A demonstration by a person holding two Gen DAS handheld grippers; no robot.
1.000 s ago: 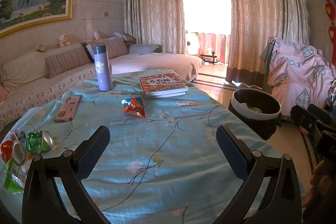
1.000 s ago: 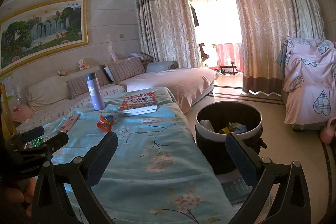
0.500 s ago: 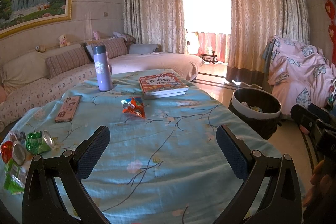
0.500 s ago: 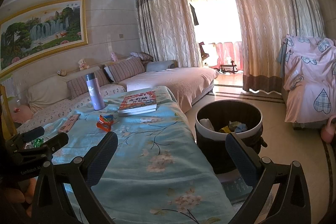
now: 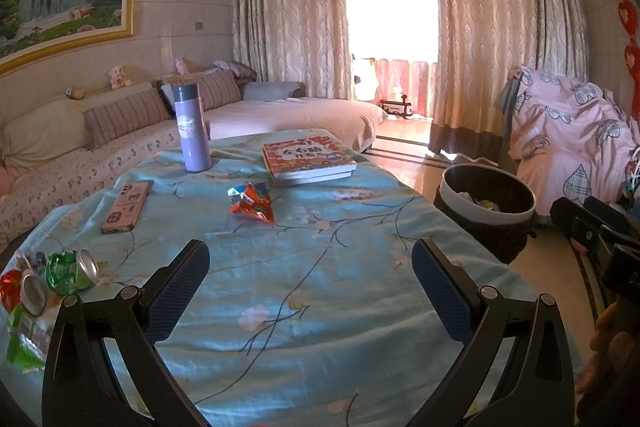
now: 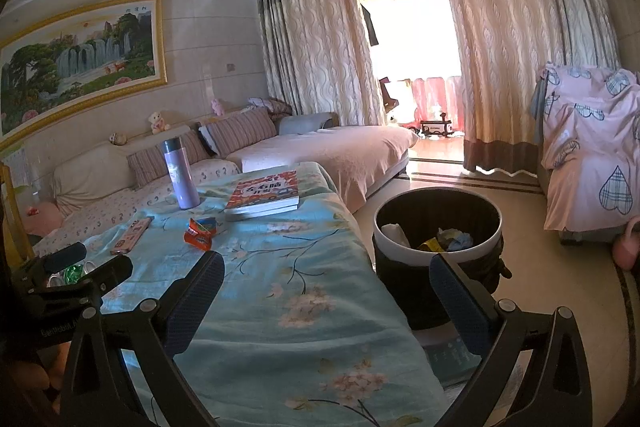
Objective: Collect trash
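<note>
Left gripper (image 5: 310, 275) and right gripper (image 6: 328, 291): both spread wide, nothing between the blue pads, both hovering above the near edge of the light-blue floral tablecloth (image 5: 320, 287).

Trash on the cloth: crumpled orange-and-silver snack wrapper (image 5: 251, 203) at mid-table, just in front of the red-covered book stack (image 5: 308, 158); crushed green drink can (image 5: 72, 271) and crushed red drink can (image 5: 20, 293) at the left near edge, touching or nearly so, beside green snack packets (image 5: 24, 343).

Destination: round black waste bin with white liner (image 6: 438, 247) on the floor off the right side of the table, already holding scraps.

Non-trash nearby: pink-cased phone (image 5: 127, 207), lilac insulated flask (image 5: 191, 129).

Likely hazards, judged from this layout:
- Loose cloth pinched together with the thin wrapper, dragging flask, phone and books.
- Flat, springy foil slipping from the pads on closure.
- Round cans rolling off the left edge if nudged rather than clamped.
- Phone mistaken for litter, given its place between wrapper and cans.
- Light wrapper released short of the bin rim and falling to the floor.
- Left-side cans far from the bin, requiring a long carry across the table.
</note>
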